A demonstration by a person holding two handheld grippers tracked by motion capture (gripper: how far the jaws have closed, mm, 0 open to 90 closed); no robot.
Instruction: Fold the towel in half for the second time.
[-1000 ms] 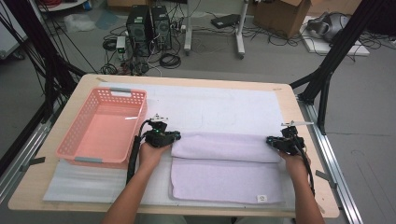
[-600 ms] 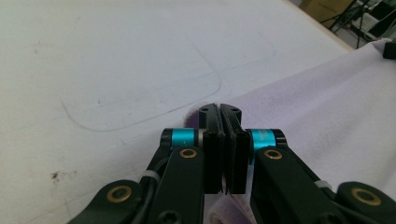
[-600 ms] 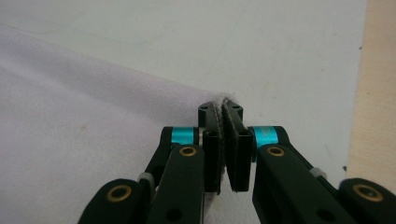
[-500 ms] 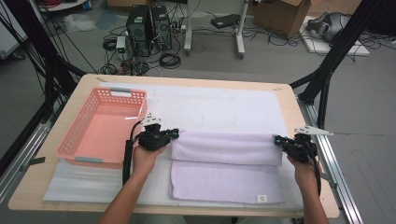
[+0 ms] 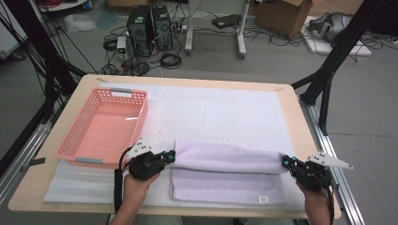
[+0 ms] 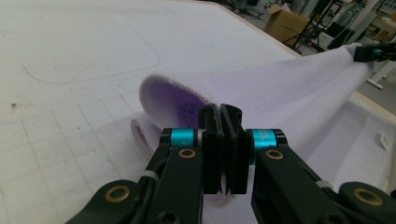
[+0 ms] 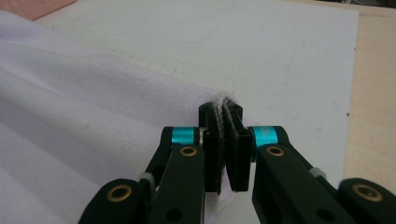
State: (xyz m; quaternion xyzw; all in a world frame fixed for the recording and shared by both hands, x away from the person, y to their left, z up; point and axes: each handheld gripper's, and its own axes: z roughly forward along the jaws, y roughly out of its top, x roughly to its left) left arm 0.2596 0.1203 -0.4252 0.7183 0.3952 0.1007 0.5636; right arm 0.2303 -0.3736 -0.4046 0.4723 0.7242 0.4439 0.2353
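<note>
1. Lilac towel (image 5: 225, 173) lies at the near edge of the table on the white mat (image 5: 225, 112). Its far edge is lifted and carried toward me, so a rolled fold hangs over the lower layer.
2. Left gripper (image 5: 170, 156) is clamped tight on the towel's left corner. The left gripper view has cloth pinched between the pads and a loop of fabric curling beyond them.
3. Right gripper (image 5: 285, 161) is likewise closed on the right corner, with the doubled hem showing between the pads in the right gripper view.
4. I judge the step to be mid-fold, halving the towel front to back. Next I need both corners brought level to the near edge, cloth kept taut, then released together.
5. Pink basket (image 5: 105, 126) sits left of the towel and holds nothing I can see.
</note>
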